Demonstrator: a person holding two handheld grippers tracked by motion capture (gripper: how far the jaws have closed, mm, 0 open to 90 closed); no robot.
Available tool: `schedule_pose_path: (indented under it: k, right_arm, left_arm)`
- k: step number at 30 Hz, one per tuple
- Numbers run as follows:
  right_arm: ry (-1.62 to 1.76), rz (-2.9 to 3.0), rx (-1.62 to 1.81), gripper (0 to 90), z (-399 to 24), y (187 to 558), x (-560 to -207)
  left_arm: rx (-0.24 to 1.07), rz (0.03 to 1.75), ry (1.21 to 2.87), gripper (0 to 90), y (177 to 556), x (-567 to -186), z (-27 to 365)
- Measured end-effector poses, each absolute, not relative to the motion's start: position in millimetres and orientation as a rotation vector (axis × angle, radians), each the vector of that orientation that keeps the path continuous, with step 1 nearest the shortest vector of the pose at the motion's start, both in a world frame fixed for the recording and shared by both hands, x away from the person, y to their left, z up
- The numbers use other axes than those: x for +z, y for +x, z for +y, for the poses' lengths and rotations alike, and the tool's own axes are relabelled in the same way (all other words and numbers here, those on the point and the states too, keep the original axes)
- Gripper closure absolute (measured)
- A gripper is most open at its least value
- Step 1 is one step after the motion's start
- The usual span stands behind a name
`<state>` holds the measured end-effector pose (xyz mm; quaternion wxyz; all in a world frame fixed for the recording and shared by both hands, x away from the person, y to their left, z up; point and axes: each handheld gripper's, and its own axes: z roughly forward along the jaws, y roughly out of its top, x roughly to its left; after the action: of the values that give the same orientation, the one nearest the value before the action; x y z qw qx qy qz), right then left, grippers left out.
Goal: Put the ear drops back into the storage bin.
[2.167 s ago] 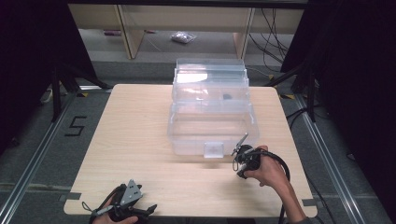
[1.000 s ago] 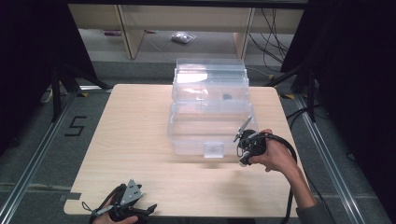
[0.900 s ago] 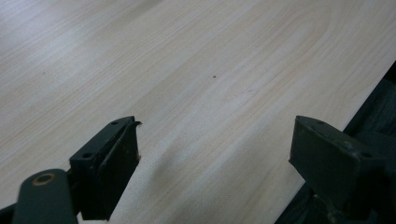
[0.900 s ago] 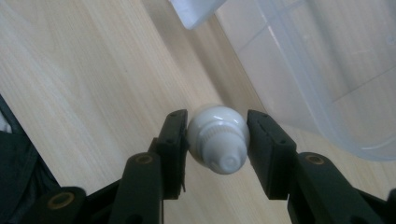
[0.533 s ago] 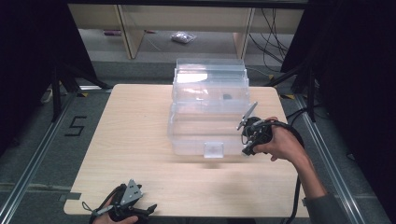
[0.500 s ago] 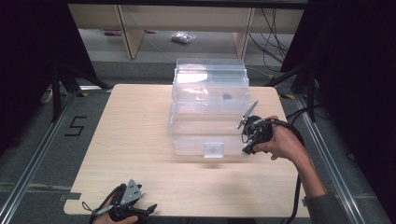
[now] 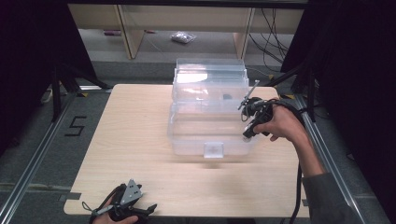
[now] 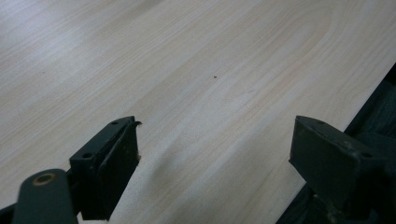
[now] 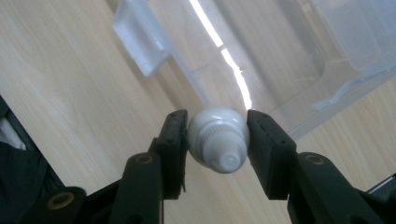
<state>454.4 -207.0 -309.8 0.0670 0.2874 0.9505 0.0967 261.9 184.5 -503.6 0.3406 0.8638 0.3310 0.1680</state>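
One white cap [image 9: 218,139], one clear box [image 7: 210,116], two grippers

One sign can be read: a black figure "5" [image 7: 75,126] marked on the grey floor [image 7: 37,140], just beside the left edge of the tabletop [image 7: 140,140] in the high view. It lies between that edge and the metal rail [image 7: 35,158] running along the floor. Nothing else legible shows on the tabletop or in either gripper view
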Motion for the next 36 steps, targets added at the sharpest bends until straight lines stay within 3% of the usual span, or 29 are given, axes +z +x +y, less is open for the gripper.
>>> schedule_pose_path:
  k: [10, 36]
  right_arm:
    - [0.946, 2.849, 0.248, 60.1, -209, 486, -320]
    - [1.090, 2.874, 0.107, 60.1, -207, 532, -384]
  left_arm:
    - [0.439, 0.855, 2.249, 15.0, 262, -503, 185]
    - [0.434, 0.860, 2.233, 15.0, 261, -504, 184]
